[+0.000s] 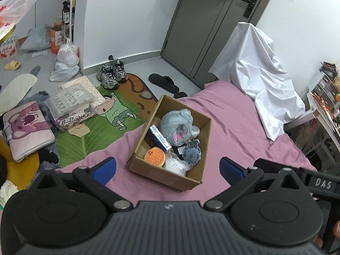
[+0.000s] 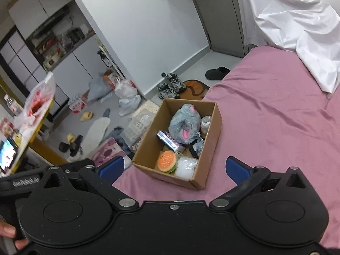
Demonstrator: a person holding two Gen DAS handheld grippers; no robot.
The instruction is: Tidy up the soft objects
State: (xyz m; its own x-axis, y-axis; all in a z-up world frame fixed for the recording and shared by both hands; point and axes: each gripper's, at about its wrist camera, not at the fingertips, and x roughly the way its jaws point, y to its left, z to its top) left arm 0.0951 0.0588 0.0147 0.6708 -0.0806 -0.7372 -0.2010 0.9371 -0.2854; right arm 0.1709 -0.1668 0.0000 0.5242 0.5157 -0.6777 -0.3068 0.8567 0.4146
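Observation:
An open cardboard box (image 1: 199,142) (image 2: 212,131) sits on the pink bed sheet (image 1: 233,127) (image 2: 276,110) near the bed's left edge. Inside lie a grey plush toy (image 1: 177,124) (image 2: 186,125), a smaller grey plush (image 1: 192,153), an orange burger-shaped soft toy (image 1: 154,156) (image 2: 166,160), a clear bubble-wrap bundle (image 1: 177,165) (image 2: 187,166) and a blue-white packet (image 1: 159,139) (image 2: 169,139). My left gripper (image 1: 167,170) hangs open in front of the box, nothing between its blue pads. My right gripper (image 2: 174,170) is likewise open and empty, short of the box's near wall.
A white sheet (image 1: 259,74) (image 2: 297,27) is heaped at the bed's far end. On the floor left of the bed lie a cartoon mat (image 1: 102,127), sneakers (image 1: 112,72), black slippers (image 1: 163,82), plastic bags (image 1: 65,61) and a pink pouch (image 1: 27,127). A grey door (image 1: 212,21) stands behind.

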